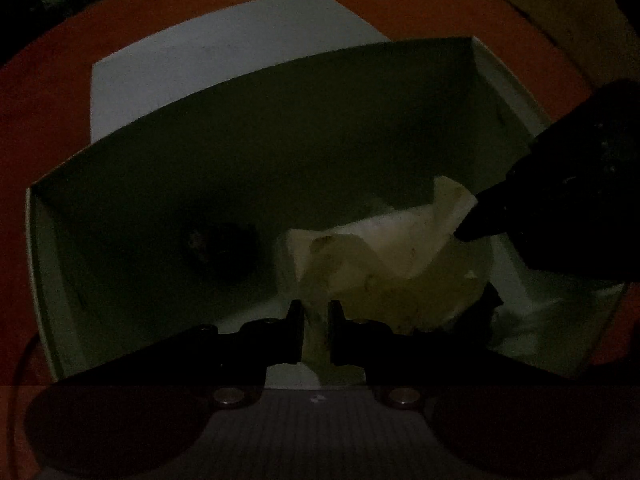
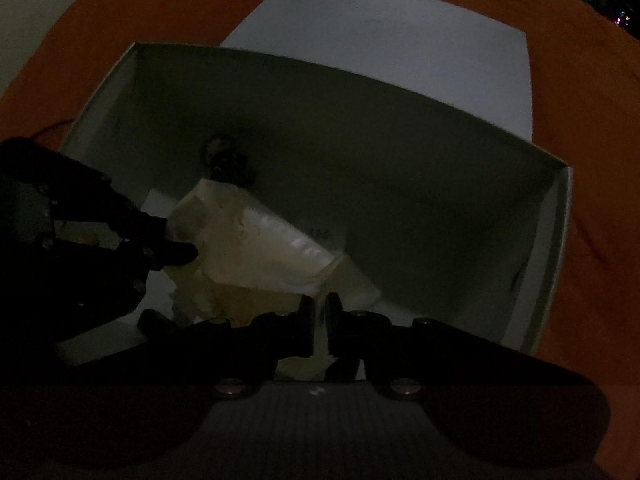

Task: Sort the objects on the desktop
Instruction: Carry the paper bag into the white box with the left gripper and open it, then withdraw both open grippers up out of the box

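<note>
**Both grippers pinching the crumpled bag inside the box**

I have both grippers dipped over the near wall of the white box (image 1: 60, 300), pointing down into it. My left gripper (image 1: 316, 330) is nearly closed, its jaws narrow on a fold of the pale crumpled plastic bag (image 1: 380, 248) at the box's near edge. My right gripper (image 2: 319, 326) is just as narrow, clamped on another edge of the same bag (image 2: 260, 248). In the left view my right gripper (image 1: 464, 234) reaches in from the box's right side, touching the bag. A small dark object (image 2: 226, 158), too dim to identify, lies on the box floor toward the far wall, just beyond the bag. The box sits on a pale sheet (image 2: 400, 40) over the orange table (image 2: 600, 160).
</note>
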Tool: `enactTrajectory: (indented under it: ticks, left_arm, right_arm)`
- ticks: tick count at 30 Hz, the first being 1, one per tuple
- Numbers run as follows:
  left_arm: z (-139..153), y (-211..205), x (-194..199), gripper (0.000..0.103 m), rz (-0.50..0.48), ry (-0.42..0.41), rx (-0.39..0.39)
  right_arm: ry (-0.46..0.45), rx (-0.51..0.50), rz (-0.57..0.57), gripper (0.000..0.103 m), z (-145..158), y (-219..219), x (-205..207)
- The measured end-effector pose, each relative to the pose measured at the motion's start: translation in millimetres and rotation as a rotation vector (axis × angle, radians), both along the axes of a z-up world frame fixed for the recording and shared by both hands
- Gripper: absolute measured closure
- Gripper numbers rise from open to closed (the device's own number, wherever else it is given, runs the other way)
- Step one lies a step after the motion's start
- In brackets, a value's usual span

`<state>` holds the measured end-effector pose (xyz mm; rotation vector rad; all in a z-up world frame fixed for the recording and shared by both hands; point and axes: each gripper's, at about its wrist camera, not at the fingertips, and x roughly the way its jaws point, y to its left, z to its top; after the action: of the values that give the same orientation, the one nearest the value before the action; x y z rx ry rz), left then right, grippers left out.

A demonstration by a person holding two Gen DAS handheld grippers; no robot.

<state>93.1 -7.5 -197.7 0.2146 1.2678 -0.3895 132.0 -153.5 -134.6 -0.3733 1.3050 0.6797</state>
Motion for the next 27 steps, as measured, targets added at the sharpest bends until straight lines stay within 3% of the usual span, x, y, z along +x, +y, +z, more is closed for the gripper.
enactTrajectory:
  ticks: [2,3,4,6,11,14,17,20,22,24,27]
  left_arm:
    - [1,0,-3,0.09,-0.004,-0.004,0.012]
    - [2,0,-4,0.083,-0.006,-0.011,0.021]
    - [4,0,-5,0.077,-0.013,-0.02,0.027]
    - [12,1,-9,0.052,-0.027,-0.052,0.038]
    - [35,13,1,0.05,-0.002,-0.087,0.001]
    - [52,26,13,0.04,0.05,-0.083,-0.063]
    - [76,40,19,0.04,0.098,-0.102,-0.084]
    - [102,54,21,0.031,0.167,-0.134,-0.088]
    - [118,64,18,0.019,0.223,-0.135,-0.087]
    - [132,74,14,0.005,0.279,-0.136,-0.083]
    - [152,83,15,0.005,0.301,-0.124,-0.039]
  right_arm:
    - [0.011,0.0,-0.02,0.077,2,1,3]
    - [0.02,0.003,-0.036,0.06,3,1,5]
    - [0.03,0.014,-0.054,0.052,6,-1,7]
    - [0.034,0.031,-0.079,0.05,11,-4,9]
    - [0.001,0.068,-0.146,0.05,35,-4,17]
    - [-0.045,0.1,-0.187,0.042,56,2,20]
    - [-0.085,0.137,-0.204,0.038,78,2,19]
    - [-0.1,0.188,-0.205,0.028,98,0,11]
    - [-0.106,0.222,-0.201,0.018,109,-4,6]
    - [-0.108,0.254,-0.184,0.017,116,-9,4]
    - [-0.088,0.299,-0.18,0.016,120,-21,4]
